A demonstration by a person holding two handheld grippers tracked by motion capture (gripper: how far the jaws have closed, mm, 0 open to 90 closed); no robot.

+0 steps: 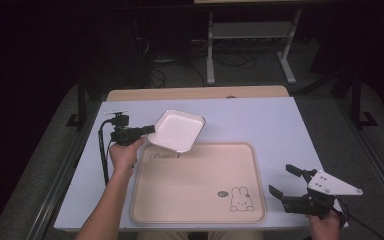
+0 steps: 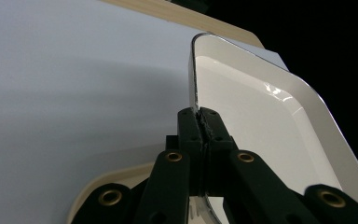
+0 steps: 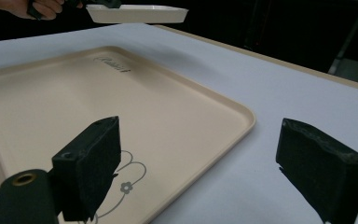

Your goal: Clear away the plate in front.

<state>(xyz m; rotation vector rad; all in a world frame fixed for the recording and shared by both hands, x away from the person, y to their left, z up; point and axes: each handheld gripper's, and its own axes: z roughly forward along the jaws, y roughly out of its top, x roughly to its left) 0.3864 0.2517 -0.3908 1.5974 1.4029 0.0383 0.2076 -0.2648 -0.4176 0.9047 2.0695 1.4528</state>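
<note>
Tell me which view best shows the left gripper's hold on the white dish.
The left gripper view: the left gripper is shut on the white dish rim. The high view shows the dish whole, the right gripper view its side, held above the tray.

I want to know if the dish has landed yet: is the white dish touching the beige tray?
Apart. In the right gripper view the white dish hangs above the beige tray, with the table visible between them.
</note>
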